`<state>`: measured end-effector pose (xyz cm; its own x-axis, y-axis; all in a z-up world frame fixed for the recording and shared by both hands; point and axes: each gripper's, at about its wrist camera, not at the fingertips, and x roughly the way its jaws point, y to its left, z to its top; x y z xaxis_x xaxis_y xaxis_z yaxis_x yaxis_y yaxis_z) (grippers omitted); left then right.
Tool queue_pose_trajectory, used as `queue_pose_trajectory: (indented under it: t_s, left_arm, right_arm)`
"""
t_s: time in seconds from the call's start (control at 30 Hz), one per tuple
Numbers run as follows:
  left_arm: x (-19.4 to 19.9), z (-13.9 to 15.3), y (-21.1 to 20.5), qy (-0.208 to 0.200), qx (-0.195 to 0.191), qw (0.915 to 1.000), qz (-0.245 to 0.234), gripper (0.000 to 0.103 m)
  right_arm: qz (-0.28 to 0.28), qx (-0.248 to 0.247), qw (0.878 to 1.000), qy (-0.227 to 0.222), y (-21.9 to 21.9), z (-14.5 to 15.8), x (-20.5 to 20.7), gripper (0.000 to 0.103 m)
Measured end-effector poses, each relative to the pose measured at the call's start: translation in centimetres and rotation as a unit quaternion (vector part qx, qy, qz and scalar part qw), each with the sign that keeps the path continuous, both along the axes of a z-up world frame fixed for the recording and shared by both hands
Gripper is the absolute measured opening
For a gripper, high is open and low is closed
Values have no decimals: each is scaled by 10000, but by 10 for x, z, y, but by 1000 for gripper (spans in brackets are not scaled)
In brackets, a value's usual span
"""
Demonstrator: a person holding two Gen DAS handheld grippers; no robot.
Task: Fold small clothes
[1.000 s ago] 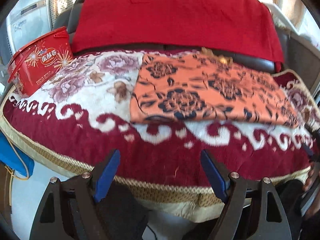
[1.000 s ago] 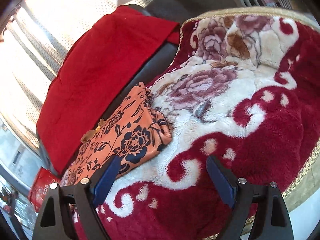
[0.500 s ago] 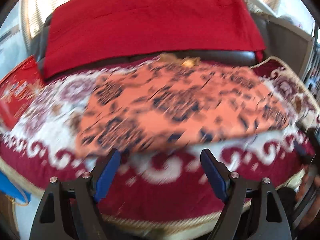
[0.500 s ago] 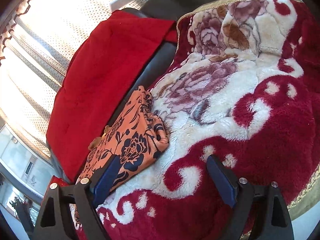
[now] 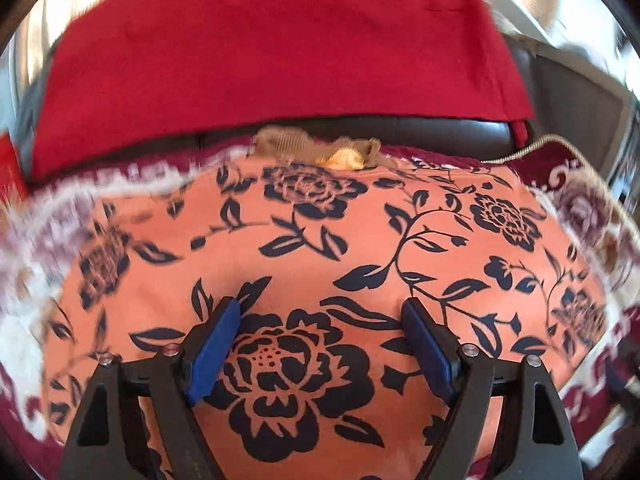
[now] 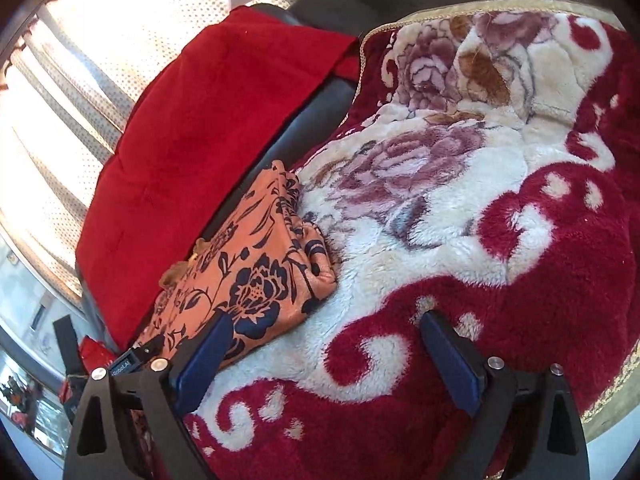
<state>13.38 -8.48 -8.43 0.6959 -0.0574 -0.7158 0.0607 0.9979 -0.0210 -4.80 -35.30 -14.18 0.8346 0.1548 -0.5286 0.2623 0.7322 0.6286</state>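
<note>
An orange garment with dark blue flowers lies flat and folded on a plush red-and-cream blanket. My left gripper is open, low over the garment's near part, with fabric showing between its blue pads. In the right wrist view the same garment lies at the left, its folded right end facing me. My right gripper is open and empty above the blanket, just right of the garment's near corner. The left gripper's body shows at the garment's far end.
A bright red cloth drapes the dark sofa back behind the garment. A tan, crumpled item lies at the garment's far edge. The blanket's gold-trimmed edge drops off at the near right. A red box sits at far left.
My left gripper has moved forward and right, from off the blanket's front edge to over the orange garment. The right gripper has barely shifted. Both stay open.
</note>
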Motion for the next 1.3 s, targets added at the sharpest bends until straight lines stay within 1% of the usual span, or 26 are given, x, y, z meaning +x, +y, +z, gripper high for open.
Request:
queue_pose_trajectory:
  t_s: [0.03, 0.1, 0.2, 0.27, 0.37, 0.43, 0.5, 0.6, 0.67, 0.73, 0.77, 0.8, 0.83, 0.87, 0.9, 0.93, 0.97, 1.0, 1.03, 1.07, 1.1, 1.13, 1.17, 1.23, 1.27, 1.3]
  left_arm:
    - [-1, 1, -5, -17, 121, 9999, -65, 85]
    - [-2, 5, -2, -31, 41, 9999, -105, 85]
    - [-5, 19, 16, -71, -490, 9988, 35, 85]
    - [-11, 28, 28, -249, -674, 9971, 253, 85]
    - [-9, 22, 37, -41, -563, 9972, 490, 85]
    - [0, 9, 40, 345, -501, 9968, 515, 85]
    - [3, 5, 39, 357, -325, 9978, 460, 85]
    - [3, 8, 40, 330, -389, 9977, 456, 85]
    - [4, 8, 43, 348, -482, 9968, 533, 85]
    - [5, 7, 41, 341, -427, 9969, 559, 85]
    - [4, 7, 39, 335, -389, 9971, 557, 85]
    - [4, 6, 38, 328, -351, 9973, 553, 85]
    - [4, 6, 38, 316, -319, 9975, 545, 85]
    - [3, 8, 40, 301, -312, 9976, 542, 85]
    - [1, 10, 41, 266, -311, 9977, 546, 85]
    - [-1, 14, 42, 168, -301, 9977, 585, 85]
    - [-5, 18, 44, 14, -286, 9975, 644, 85]
    - [-8, 23, 44, -182, -247, 9971, 701, 85]
    - [-10, 27, 43, -338, -167, 9967, 722, 85]
    - [-8, 26, 39, -342, -51, 9971, 684, 85]
    - [-4, 20, 36, -184, 41, 9980, 599, 85]
    - [4, 8, 33, 211, 113, 9986, 469, 85]
    - [5, 2, 32, 307, 131, 9983, 478, 85]
    - [4, 5, 32, 201, 130, 9984, 505, 85]
    - [5, 5, 32, 215, 135, 9985, 495, 85]
    - [5, 4, 32, 239, 104, 9984, 512, 85]
  right_arm:
    - [-6, -35, 10000, 36, 1, 0, 1, 97]
    - [-23, -151, 9998, 139, 5, 1, 3, 97]
    - [42, -347, 9982, 480, 10, 7, 10, 97]
    - [173, -227, 9978, 594, 14, 15, 15, 96]
    - [465, 316, 9980, 291, 20, 33, 25, 95]
    - [449, 492, 9963, 548, 22, 27, 42, 95]
    - [396, 857, 9909, 954, 21, 9, 59, 95]
    - [374, 822, 9920, 878, 26, 16, 70, 95]
    - [417, 779, 9909, 1010, 28, 16, 80, 92]
    - [377, 638, 9896, 1230, 29, 10, 90, 84]
    - [336, 549, 9900, 1253, 28, 11, 92, 71]
    - [339, 450, 9898, 1309, 28, 12, 95, 32]
    - [441, 479, 9889, 1337, 27, 14, 98, 11]
    - [434, 361, 9895, 1334, 28, 21, 98, 11]
    - [438, -91, 9918, 1200, 36, 38, 94, 11]
    - [467, -877, 9901, 992, 52, 60, 87, 11]
    - [487, -1406, 9856, 808, 66, 73, 81, 11]
    - [510, -1727, 9808, 747, 75, 76, 78, 11]
    - [534, -1840, 9772, 913, 76, 67, 81, 13]
    - [552, -1797, 9752, 1165, 70, 52, 88, 16]
    - [621, -1440, 9756, 1534, 58, 27, 96, 23]
    - [673, -971, 9799, 1608, 47, 13, 96, 25]
    - [632, -576, 9867, 1381, 35, 9, 89, 28]
    - [635, -279, 9897, 1253, 20, 12, 79, 50]
    - [608, -201, 9908, 1196, 13, 16, 76, 69]
    - [552, -243, 9921, 1099, 6, 23, 73, 74]
